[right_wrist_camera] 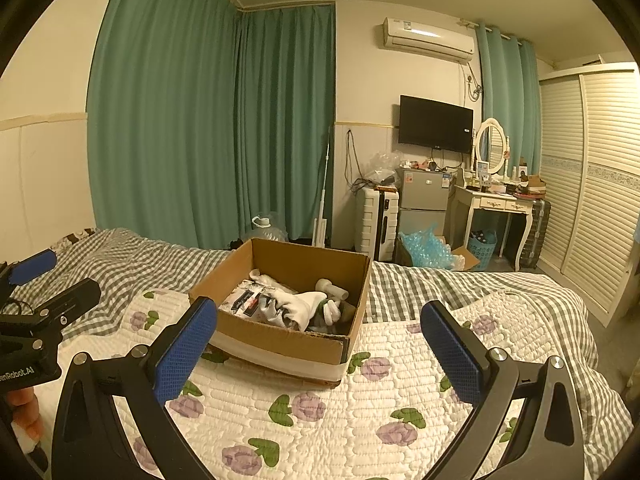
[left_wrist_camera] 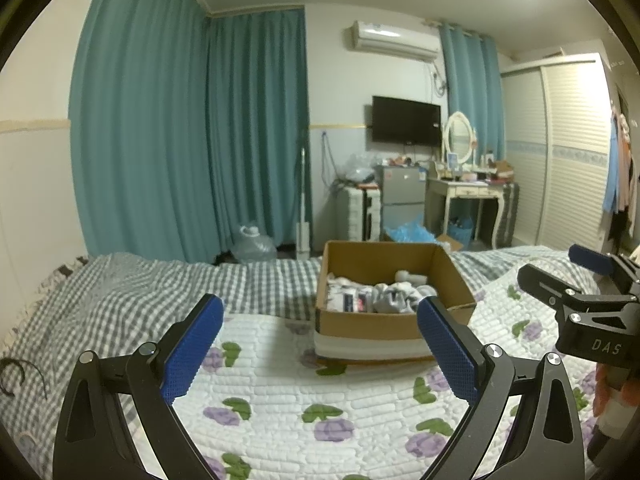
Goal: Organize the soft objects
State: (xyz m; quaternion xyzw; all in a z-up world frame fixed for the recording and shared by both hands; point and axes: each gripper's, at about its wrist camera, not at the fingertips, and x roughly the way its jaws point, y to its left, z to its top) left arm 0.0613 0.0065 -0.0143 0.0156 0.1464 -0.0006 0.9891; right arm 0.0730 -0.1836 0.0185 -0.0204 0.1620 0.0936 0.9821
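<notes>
A brown cardboard box sits on the flowered quilt of a bed. Inside lie rolled white and grey socks and flat printed packets. My left gripper hovers open in front of the box, nothing between its blue pads. My right gripper is also open and empty, just short of the box's near edge. In the left wrist view the right gripper shows at the far right; the left gripper shows at the right view's left edge.
A grey checked blanket covers the bed around the quilt. Beyond the bed stand teal curtains, a water jug, a white suitcase, a small fridge, a dressing table and a louvred wardrobe.
</notes>
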